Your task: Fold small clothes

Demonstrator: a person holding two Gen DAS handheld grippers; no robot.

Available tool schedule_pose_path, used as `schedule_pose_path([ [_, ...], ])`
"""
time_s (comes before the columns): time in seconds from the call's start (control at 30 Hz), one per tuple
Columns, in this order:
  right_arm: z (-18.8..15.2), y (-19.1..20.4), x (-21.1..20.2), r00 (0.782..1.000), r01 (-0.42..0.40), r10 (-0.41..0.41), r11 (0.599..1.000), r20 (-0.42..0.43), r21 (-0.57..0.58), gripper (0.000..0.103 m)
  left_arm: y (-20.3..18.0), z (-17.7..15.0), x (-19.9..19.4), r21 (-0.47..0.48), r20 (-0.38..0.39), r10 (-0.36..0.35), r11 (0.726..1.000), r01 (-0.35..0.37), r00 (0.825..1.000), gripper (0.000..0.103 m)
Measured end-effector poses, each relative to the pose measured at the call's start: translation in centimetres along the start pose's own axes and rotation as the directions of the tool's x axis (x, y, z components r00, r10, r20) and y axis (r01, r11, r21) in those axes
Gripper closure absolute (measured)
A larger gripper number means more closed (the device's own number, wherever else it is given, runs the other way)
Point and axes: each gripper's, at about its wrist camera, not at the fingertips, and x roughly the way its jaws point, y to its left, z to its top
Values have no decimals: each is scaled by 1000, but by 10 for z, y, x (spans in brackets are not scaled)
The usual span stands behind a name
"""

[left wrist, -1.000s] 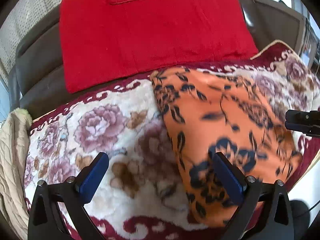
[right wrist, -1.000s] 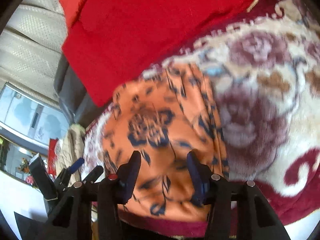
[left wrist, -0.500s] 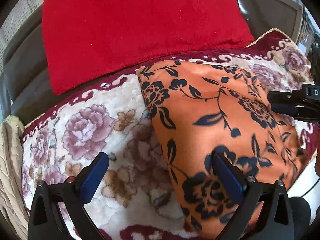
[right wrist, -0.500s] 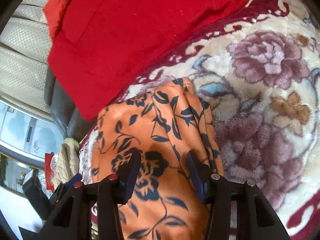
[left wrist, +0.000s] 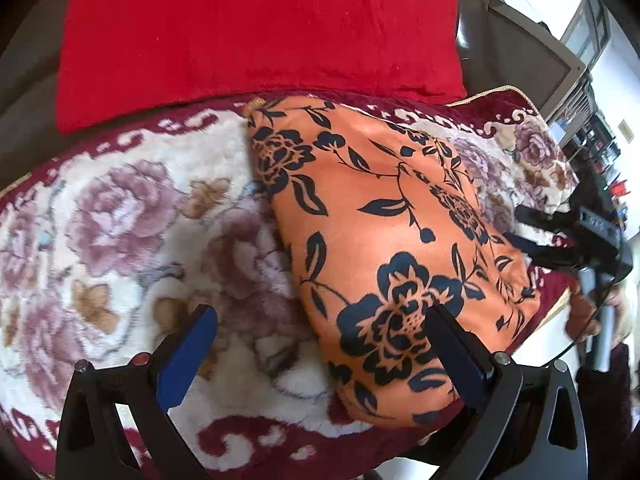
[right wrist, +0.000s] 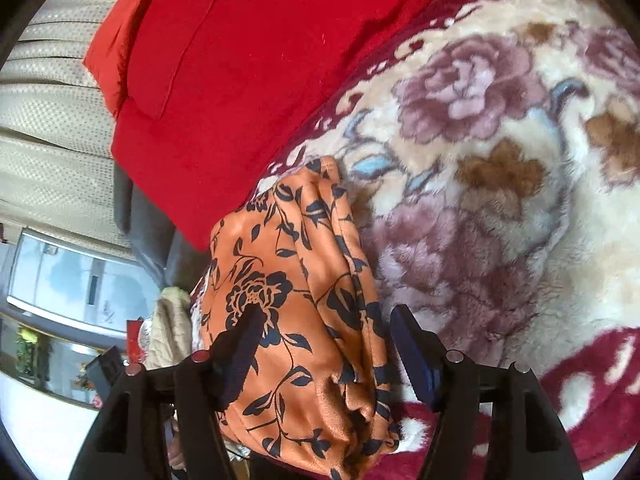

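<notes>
An orange garment with a black flower print [left wrist: 384, 240] lies folded on a flowered plush blanket [left wrist: 120, 220]. My left gripper [left wrist: 316, 344] is open above the garment's left edge, its right finger over the cloth and its left finger over the blanket. My right gripper [right wrist: 328, 344] is open and straddles the garment's bunched, layered edge [right wrist: 304, 288]; whether its fingers touch the cloth I cannot tell. The right gripper also shows in the left wrist view [left wrist: 552, 240] at the garment's right side.
A large red cushion [left wrist: 248, 28] lies behind the garment against a dark sofa back. The blanket [right wrist: 500, 160] spreads to the right in the right wrist view. A beige quilted cloth [right wrist: 172, 328] hangs at the sofa's far end.
Both grippers have come lower and closer to the garment. The right gripper's fingers have opened wider around the bunched edge. The garment lies in the same place.
</notes>
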Motion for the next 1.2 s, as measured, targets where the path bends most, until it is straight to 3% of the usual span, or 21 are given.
schedule_pose_path([
  [0.23,6,-16,30,997,-30,31,999,-64,11,32,2,12,27,-41,-42,-87,996,85,995,0],
  [0.33,7,-16,36,993,-100,101,995,-57,15,24,-3,17,39,-37,-66,-128,991,126,990,0],
  [0.4,7,-11,45,987,-138,137,990,-82,-5,24,-8,19,46,-31,-75,-161,987,159,984,0],
  [0.77,3,18,78,980,-151,137,984,-142,-95,23,-7,24,61,-82,-45,-225,972,221,973,1],
  [0.9,-2,30,79,981,-152,133,980,-141,-127,31,-5,22,53,-77,-13,-224,972,222,974,12],
  [0.97,-4,33,79,983,-144,125,980,-137,-137,46,-5,22,49,-67,-4,-220,973,219,975,16],
  [1.07,-5,37,78,989,-107,90,984,-121,-143,56,-6,22,41,-55,20,-213,975,214,977,27],
  [1.13,-6,41,75,991,-94,79,984,-105,-149,59,-6,22,35,-46,34,-211,976,212,977,40],
  [1.2,-8,51,72,994,-83,68,981,-86,-177,60,-4,22,26,-36,50,-212,976,213,976,47],
])
